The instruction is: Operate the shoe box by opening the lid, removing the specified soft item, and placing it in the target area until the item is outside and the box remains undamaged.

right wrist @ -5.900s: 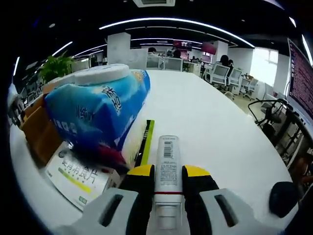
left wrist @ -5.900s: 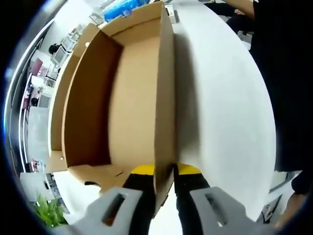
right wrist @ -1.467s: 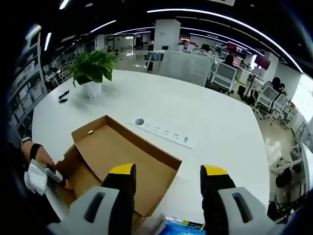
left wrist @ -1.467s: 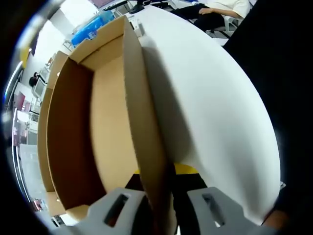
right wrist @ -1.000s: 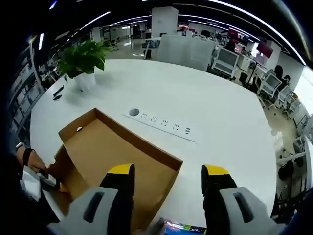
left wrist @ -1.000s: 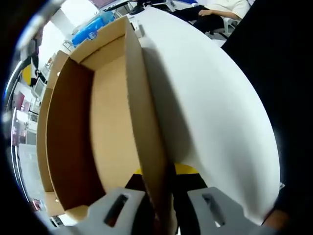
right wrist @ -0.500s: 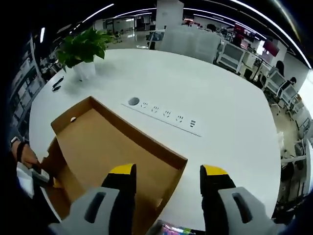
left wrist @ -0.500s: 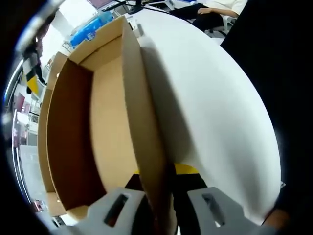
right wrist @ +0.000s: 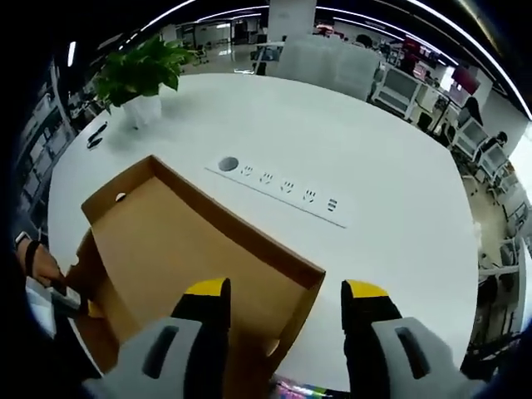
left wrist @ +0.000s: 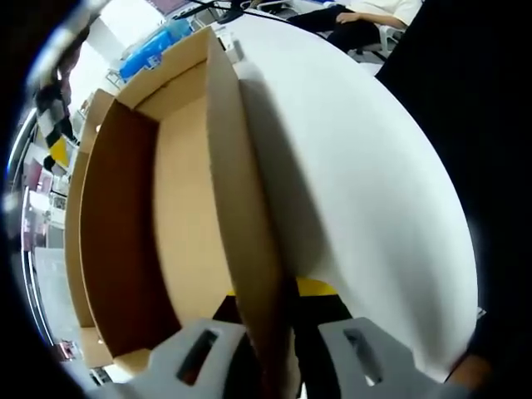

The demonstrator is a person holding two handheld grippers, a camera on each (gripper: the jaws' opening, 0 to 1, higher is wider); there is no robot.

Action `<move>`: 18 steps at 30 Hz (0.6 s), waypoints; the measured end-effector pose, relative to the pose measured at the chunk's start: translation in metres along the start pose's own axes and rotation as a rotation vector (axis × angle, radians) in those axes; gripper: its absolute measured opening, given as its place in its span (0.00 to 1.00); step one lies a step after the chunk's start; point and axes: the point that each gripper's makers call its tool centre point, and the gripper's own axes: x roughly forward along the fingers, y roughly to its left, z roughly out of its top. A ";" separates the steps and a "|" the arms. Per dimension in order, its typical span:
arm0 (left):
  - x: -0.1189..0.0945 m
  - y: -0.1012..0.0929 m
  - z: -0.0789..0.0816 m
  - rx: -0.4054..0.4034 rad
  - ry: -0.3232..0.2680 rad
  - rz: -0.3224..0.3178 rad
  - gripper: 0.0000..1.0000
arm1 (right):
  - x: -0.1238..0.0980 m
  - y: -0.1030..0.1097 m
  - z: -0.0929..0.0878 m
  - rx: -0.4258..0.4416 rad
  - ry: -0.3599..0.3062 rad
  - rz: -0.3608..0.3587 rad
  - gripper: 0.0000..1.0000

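An open brown cardboard shoe box [left wrist: 187,191] lies on the white table [left wrist: 374,183], and its inside looks bare. My left gripper [left wrist: 274,293] is shut on the box's side wall [left wrist: 241,158], which stands between its yellow-tipped jaws. Past the box's far end lies a blue soft packet [left wrist: 154,50]. My right gripper [right wrist: 287,291] hangs open above the box [right wrist: 191,249] with nothing between its jaws. A sliver of the blue packet [right wrist: 303,387] shows under it. A hand [right wrist: 37,264] holds the left gripper [right wrist: 73,302] at the box's left corner.
A row of sockets [right wrist: 283,193] is set into the table [right wrist: 391,208] just beyond the box. A potted plant [right wrist: 137,75] stands at the far left. Office chairs and desks lie past the table's edge. A seated person [left wrist: 374,12] shows at the top.
The right gripper view has drifted lower and nearer, so the box looms a little larger. My left gripper keeps its hold on the wall, unmoved.
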 end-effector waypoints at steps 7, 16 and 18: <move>0.000 0.000 0.000 0.000 -0.001 -0.001 0.08 | 0.012 -0.017 -0.015 0.015 0.059 -0.040 0.50; 0.000 0.000 -0.001 0.003 -0.004 -0.001 0.08 | 0.021 -0.015 -0.018 -0.041 0.105 -0.085 0.48; 0.000 0.000 -0.001 0.000 -0.005 -0.001 0.08 | 0.021 -0.017 -0.018 -0.035 0.108 -0.101 0.40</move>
